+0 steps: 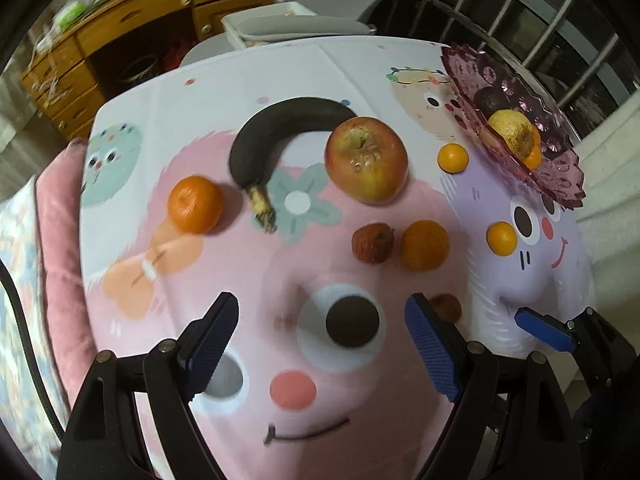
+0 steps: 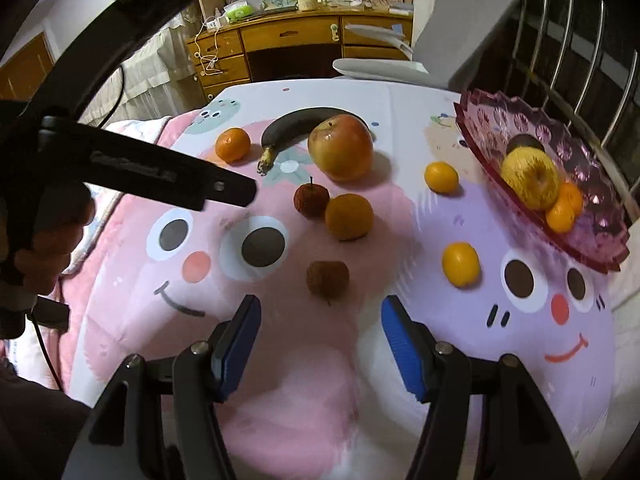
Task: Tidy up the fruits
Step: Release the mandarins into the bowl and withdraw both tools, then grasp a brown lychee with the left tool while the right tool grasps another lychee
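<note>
Both hand-held grippers, left (image 1: 322, 338) and right (image 2: 320, 344), gape empty above one banana (image 1: 276, 136).

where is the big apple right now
In the right wrist view the big apple sits on the cloth toward the far side of the table, in front of the dark banana and just beyond the small wrinkled red fruit.

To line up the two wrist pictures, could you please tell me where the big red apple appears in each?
Left wrist: big red apple above centre, right of the banana's curve.
Right wrist: apple upper centre, overlapping the banana.
Shared landmark: the pink glass bowl at the right.
</note>
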A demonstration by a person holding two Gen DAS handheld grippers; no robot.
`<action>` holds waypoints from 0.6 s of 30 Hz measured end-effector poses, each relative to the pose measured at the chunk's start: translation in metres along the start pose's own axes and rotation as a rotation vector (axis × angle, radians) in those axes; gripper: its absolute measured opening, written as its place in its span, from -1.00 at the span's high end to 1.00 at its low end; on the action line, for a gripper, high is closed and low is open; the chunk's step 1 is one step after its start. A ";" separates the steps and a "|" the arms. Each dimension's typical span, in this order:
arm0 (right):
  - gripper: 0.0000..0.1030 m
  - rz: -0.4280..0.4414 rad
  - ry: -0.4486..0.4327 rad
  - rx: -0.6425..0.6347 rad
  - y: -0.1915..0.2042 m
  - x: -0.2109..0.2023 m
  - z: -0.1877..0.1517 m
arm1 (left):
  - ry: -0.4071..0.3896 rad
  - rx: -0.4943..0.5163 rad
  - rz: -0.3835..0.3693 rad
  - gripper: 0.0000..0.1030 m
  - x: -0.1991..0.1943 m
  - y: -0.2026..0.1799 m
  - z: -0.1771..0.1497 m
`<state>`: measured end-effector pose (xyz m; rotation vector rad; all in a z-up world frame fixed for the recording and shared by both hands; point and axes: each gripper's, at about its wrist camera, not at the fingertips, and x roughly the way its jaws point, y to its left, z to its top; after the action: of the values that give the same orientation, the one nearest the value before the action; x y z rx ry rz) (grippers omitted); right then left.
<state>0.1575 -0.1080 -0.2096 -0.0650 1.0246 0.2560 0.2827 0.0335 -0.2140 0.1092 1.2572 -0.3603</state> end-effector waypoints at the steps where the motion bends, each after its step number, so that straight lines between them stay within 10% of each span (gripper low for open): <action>1: -0.23 -0.005 -0.001 -0.006 0.001 0.004 0.000 | -0.018 0.018 -0.010 -0.64 0.005 -0.001 0.001; 18: 0.00 -0.030 -0.028 0.003 0.004 0.040 0.002 | -0.103 0.033 -0.119 -0.36 0.057 -0.005 0.012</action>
<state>0.1776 -0.0970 -0.2427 -0.0743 0.9953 0.2275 0.3066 0.0143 -0.2632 0.0439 1.1586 -0.4835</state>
